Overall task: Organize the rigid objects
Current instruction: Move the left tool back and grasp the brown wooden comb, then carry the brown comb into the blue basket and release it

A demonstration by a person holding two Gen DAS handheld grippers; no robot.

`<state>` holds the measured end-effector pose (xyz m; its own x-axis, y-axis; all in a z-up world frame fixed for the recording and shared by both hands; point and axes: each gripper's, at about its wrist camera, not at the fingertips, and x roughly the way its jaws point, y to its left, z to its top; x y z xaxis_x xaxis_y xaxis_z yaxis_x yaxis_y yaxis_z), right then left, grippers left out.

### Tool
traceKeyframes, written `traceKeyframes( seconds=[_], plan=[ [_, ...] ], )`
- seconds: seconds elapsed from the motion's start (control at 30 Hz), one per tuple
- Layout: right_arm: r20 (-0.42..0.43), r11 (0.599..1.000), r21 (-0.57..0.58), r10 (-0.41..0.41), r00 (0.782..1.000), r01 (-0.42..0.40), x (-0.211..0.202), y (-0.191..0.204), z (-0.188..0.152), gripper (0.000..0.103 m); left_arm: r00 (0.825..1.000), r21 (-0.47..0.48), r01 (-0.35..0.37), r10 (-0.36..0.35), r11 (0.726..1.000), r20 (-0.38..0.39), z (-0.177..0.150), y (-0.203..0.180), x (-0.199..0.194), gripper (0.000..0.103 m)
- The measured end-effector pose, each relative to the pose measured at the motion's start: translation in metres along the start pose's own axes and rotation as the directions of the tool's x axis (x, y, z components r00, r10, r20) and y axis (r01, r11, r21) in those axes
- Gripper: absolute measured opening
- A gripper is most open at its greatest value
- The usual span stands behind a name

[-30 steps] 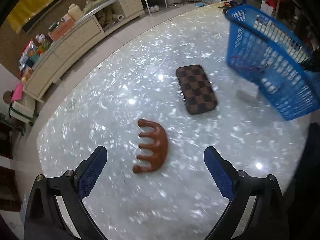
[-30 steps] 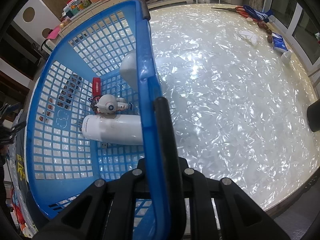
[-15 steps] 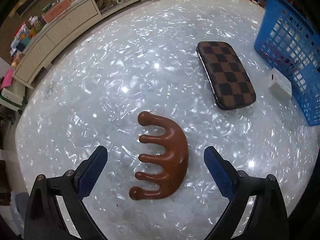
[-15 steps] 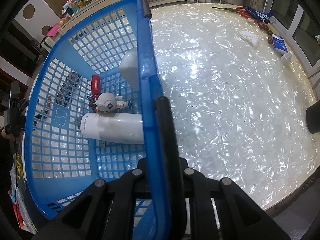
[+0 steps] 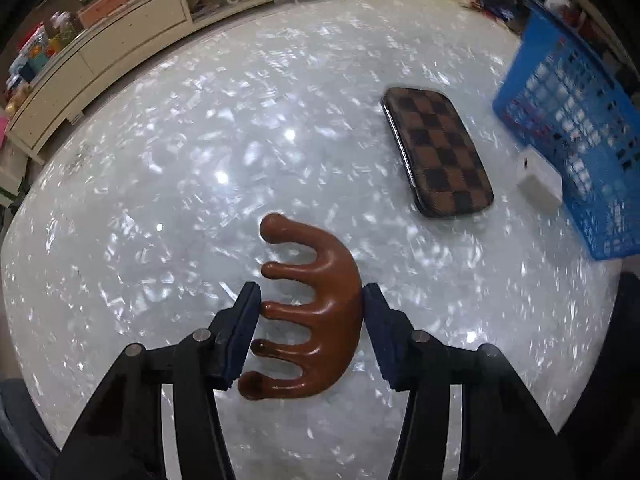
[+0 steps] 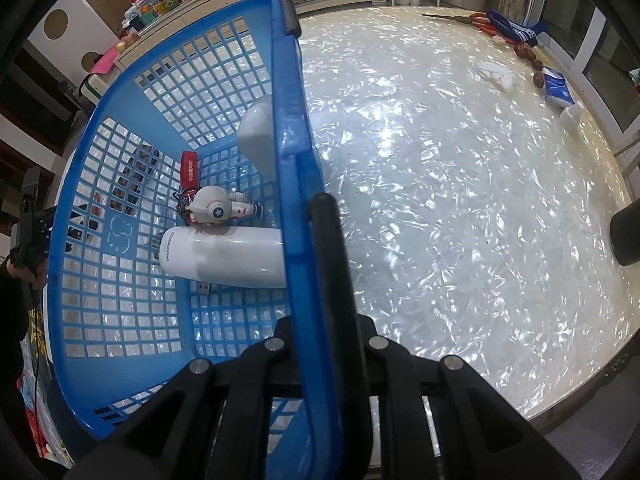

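Cabinets line the far left beyond the pearly white table, seen from your left wrist. Your left gripper points steeply down at the tabletop, and its jaws have just been closing around the brown wooden comb-shaped massager. The left pad meets the prong tips and the right pad presses the curved back, so the massager is pinched while it lies flat on the table. Further right and farther off lies a brown checkered case, apart from the massager. Right of that, a small white box sits just beside the blue basket.

Your right gripper also aims steeply down, clenched on the basket's rim; only the right finger shows clearly, the other being hidden behind the blue wall. Inside the basket lie a white bottle, a small astronaut figure, a red tag and a pale rounded object. To the right the table stretches bare, with small items along its far edge.
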<state>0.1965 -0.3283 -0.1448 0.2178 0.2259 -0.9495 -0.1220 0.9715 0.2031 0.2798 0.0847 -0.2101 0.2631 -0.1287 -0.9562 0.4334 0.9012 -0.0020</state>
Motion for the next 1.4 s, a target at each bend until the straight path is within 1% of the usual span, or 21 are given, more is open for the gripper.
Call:
traceKeyframes(
  seconds=[0.13, 0.2, 0.27, 0.37, 0.43, 0.57, 0.63, 0.77, 0.93, 1.0, 1.13, 1.23, 1.4],
  plan=[
    [0.001, 1.000, 0.000, 0.000, 1.000, 0.000, 0.000, 0.000, 0.000, 0.011, 1.000, -0.009, -0.002, 0.002, 1.000, -0.001, -0.002, -0.005, -0.001, 0.056],
    [0.000, 1.000, 0.000, -0.001, 1.000, 0.001, 0.000, 0.000, 0.000, 0.011, 1.000, -0.014, -0.026, 0.026, 1.000, 0.009, -0.003, -0.005, -0.004, 0.056],
    [-0.001, 1.000, -0.001, -0.001, 1.000, 0.001, 0.000, -0.001, 0.001, 0.011, 0.999, -0.026, -0.022, 0.022, 0.999, 0.035, 0.001, -0.005, -0.009, 0.056],
    [0.000, 1.000, -0.007, -0.001, 1.000, 0.001, 0.000, 0.000, 0.001, 0.011, 0.997, -0.028, -0.015, 0.017, 0.999, 0.076, 0.001, -0.007, -0.030, 0.056],
    [0.000, 1.000, -0.007, 0.002, 1.000, -0.002, 0.000, 0.000, 0.001, 0.011, 0.995, -0.012, -0.017, 0.018, 1.000, 0.095, 0.003, -0.010, -0.041, 0.056],
    [0.005, 1.000, -0.006, 0.003, 1.000, -0.003, 0.000, 0.000, 0.001, 0.011, 0.988, 0.038, -0.014, 0.008, 0.999, 0.155, 0.010, -0.028, -0.076, 0.056],
    [0.008, 1.000, -0.006, 0.005, 1.000, -0.005, -0.001, 0.000, 0.000, 0.011, 0.985, 0.065, -0.011, -0.001, 0.998, 0.175, 0.017, -0.038, -0.091, 0.056],
    [0.008, 1.000, -0.011, -0.001, 1.000, 0.001, -0.001, 0.000, 0.000, 0.011, 0.972, 0.134, -0.015, -0.017, 0.991, 0.234, 0.029, -0.066, -0.121, 0.056],
    [0.005, 1.000, -0.001, 0.006, 1.000, -0.006, -0.001, -0.002, 0.000, 0.011, 0.958, 0.218, 0.006, -0.068, 0.976, 0.278, 0.045, -0.108, -0.148, 0.056],
    [0.001, 1.000, -0.004, -0.002, 1.000, 0.002, -0.001, -0.002, 0.001, 0.009, 0.955, 0.245, 0.014, -0.086, 0.969, 0.286, 0.051, -0.123, -0.152, 0.056],
    [-0.002, 1.000, -0.009, -0.005, 1.000, 0.005, 0.000, -0.001, 0.001, 0.009, 0.947, 0.306, 0.031, -0.126, 0.952, 0.297, 0.065, -0.158, -0.161, 0.056],
    [0.000, 1.000, -0.008, 0.002, 1.000, -0.002, 0.000, 0.000, 0.001, 0.009, 0.940, 0.370, 0.045, -0.164, 0.928, 0.299, 0.076, -0.192, -0.164, 0.056],
    [0.004, 1.000, 0.001, 0.005, 1.000, -0.005, 0.000, 0.000, 0.000, 0.009, 0.927, 0.447, 0.071, -0.224, 0.892, 0.300, 0.091, -0.235, -0.161, 0.056]
  ],
)
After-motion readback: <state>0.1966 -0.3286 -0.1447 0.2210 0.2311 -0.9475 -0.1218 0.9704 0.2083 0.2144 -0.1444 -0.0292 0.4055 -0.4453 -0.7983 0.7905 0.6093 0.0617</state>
